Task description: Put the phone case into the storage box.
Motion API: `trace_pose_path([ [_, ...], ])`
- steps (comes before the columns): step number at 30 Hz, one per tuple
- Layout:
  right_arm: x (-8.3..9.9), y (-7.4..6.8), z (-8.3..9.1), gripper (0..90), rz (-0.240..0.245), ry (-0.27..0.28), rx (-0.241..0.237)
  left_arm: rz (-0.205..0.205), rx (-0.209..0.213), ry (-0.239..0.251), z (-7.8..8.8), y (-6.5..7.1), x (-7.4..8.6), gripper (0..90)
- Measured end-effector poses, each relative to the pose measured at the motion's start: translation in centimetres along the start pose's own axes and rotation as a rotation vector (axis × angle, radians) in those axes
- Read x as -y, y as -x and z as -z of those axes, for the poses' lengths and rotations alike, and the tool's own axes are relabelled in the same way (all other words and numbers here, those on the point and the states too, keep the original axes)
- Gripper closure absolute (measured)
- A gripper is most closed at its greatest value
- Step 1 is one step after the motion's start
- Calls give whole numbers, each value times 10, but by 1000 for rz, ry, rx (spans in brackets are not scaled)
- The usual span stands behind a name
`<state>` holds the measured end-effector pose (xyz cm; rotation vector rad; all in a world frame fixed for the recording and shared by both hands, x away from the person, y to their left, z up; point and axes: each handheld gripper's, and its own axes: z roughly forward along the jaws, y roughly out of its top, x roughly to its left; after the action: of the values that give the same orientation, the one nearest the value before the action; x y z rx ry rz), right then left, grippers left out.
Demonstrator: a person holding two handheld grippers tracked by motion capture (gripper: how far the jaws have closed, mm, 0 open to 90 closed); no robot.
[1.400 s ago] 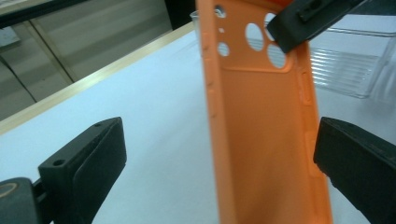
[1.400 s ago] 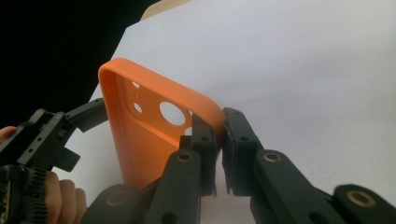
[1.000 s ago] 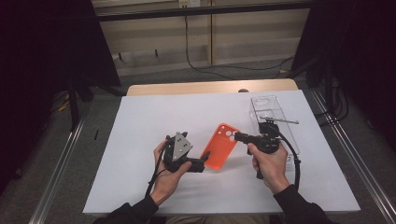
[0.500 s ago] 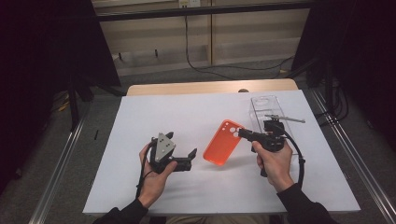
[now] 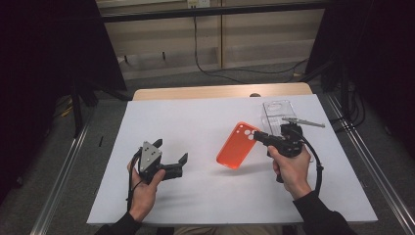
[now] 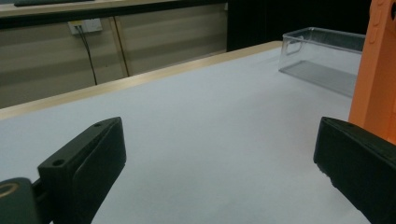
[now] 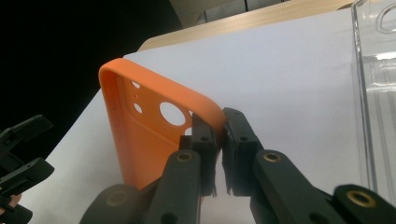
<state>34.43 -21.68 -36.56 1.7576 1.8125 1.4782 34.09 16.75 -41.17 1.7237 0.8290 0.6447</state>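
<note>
You have the orange phone case (image 5: 238, 145) lifted clear of the counter (image 5: 195, 122), tilted on edge, so the pick-up looks done; the clear case (image 5: 278, 113) lying just beyond your right fingers is untouched, and whatever follows for the two cases is left. Your right fingers (image 7: 219, 135) are clenched on the orange case's top edge, beside the camera cutouts. Your left fingers (image 5: 172, 164) stand wide apart, empty, well to its left.

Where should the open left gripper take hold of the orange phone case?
Grip the orange phone case by its free lower edge, coming in from its left: the right gripper already pinches the top camera-end rim, and the left gripper stands open on that side.
</note>
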Motion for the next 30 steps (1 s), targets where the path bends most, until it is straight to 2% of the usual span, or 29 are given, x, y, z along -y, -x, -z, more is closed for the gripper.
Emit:
trace_pose_path([
  [2, -1, 0, 1, 838, 1, 5, -2, 3, -18, 0, 2, -2, 2, 22],
  [7, -4, 2, 4, 838, 15, 23, -5, 37, -29, 28, 7, -9, 6, 23],
  [9, -4, 3, 6, 838, 24, 31, -2, 33, -37, 20, 10, -11, 7, 23],
  [11, -5, 4, 6, 838, 30, 37, 1, 45, -33, 17, 12, -13, 9, 24],
  [13, -6, 5, 7, 838, 38, 45, 2, 29, -42, 11, 16, -15, 10, 24],
  [18, -12, 8, 12, 838, 43, 71, 6, 43, -60, 33, 25, -18, 11, 24],
  [19, -13, 8, 13, 838, 46, 78, 10, 37, -69, 31, 27, -20, 11, 24],
  [23, -18, 10, 16, 839, 54, 93, 19, 53, -105, 32, 31, -23, 15, 26],
  [28, -23, 13, 18, 839, 70, 106, 36, 55, -104, 65, 37, -27, 20, 32],
  [30, -25, 14, 19, 839, 76, 114, 43, 31, -110, 66, 42, -28, 22, 25],
])
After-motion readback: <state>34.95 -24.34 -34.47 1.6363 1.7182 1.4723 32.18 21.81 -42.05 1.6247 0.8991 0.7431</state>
